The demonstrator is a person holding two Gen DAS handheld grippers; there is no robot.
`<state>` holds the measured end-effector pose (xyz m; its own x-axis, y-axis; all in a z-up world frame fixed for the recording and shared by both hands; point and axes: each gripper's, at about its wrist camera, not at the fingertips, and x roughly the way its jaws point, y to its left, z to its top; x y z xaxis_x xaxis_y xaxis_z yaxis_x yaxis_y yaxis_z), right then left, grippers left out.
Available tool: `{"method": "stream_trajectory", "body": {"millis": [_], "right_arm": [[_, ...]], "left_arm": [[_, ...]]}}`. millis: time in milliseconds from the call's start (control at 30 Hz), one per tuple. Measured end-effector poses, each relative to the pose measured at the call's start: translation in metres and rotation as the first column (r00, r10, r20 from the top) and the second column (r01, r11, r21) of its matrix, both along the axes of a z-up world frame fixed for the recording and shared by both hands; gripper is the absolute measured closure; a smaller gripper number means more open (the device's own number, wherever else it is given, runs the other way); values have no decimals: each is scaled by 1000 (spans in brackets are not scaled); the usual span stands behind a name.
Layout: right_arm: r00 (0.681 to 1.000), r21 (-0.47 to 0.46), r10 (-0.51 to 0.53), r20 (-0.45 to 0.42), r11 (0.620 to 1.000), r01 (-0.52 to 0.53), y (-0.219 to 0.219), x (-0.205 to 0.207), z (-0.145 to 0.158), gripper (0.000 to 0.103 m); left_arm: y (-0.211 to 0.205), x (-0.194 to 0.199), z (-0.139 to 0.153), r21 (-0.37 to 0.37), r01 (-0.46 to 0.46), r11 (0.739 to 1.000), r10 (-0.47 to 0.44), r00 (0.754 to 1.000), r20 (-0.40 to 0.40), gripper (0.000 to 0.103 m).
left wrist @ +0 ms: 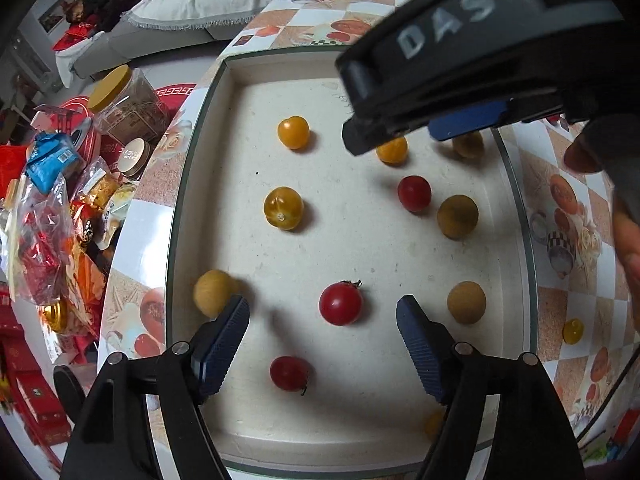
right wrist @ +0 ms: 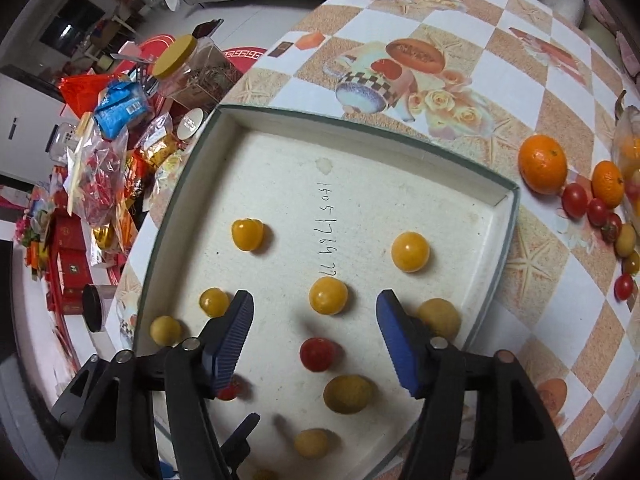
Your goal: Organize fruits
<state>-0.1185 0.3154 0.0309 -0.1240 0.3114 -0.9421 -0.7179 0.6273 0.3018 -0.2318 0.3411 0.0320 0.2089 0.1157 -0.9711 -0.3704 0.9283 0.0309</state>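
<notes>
A shallow white tray (left wrist: 280, 428) (right wrist: 492, 216) lies on the patterned table and holds several small fruits spaced apart: yellow cherry tomatoes (left wrist: 283, 208) (right wrist: 328, 295), red cherry tomatoes (left wrist: 340, 304) (right wrist: 318, 354) and tan longans (left wrist: 457, 216) (right wrist: 349, 394). My left gripper (left wrist: 323, 312) is open and empty above the near part of the tray, its fingers on either side of a red tomato. My right gripper (right wrist: 315, 311) is open and empty above the tray, just short of a yellow tomato. Its black body (left wrist: 460, 56) fills the top right of the left wrist view.
Loose fruit lies on the table right of the tray: two oranges (right wrist: 543, 164), several red tomatoes (right wrist: 574, 200) and longans (right wrist: 625, 240). A yellow tomato (left wrist: 573, 331) sits outside the tray's right rim. Snack bags and yellow-lidded jars (left wrist: 128, 100) crowd the area left of the table.
</notes>
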Motion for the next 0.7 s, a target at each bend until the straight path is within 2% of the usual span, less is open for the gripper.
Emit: {"method": "stream_trajectory", "body": {"millis": [33, 167, 233, 267, 300, 333, 500, 700], "right_arm": [[1000, -2, -4, 0, 1000, 4, -1, -1, 3, 24], [999, -12, -20, 37, 1000, 21, -13, -7, 24, 19], [996, -43, -19, 88, 999, 23, -19, -12, 33, 11], [994, -58, -17, 112, 998, 24, -22, -14, 37, 8], [992, -83, -11, 123, 996, 22, -26, -17, 40, 0], [992, -96, -10, 129, 995, 22, -29, -18, 43, 0], [987, -137, -4, 159, 990, 26, -44, -26, 63, 0], [981, -168, 31, 191, 986, 2, -59, -49, 84, 0]], "left_arm": [[0, -1, 1, 3, -1, 1000, 1, 1000, -6, 26], [1, -6, 4, -17, 3, 1000, -4, 1000, -31, 26], [-1, -10, 11, -29, 11, 1000, -12, 1000, -29, 26], [-2, -12, 13, -31, 15, 999, -16, 999, -30, 23], [-2, -15, 17, -34, 19, 999, -20, 999, -30, 8], [-2, -18, 22, -27, 20, 999, -21, 1000, -23, 0], [-7, -22, 39, -13, 54, 998, -54, 998, -34, 0], [-12, -26, 68, 46, 78, 996, -78, 997, -5, 0]]}}
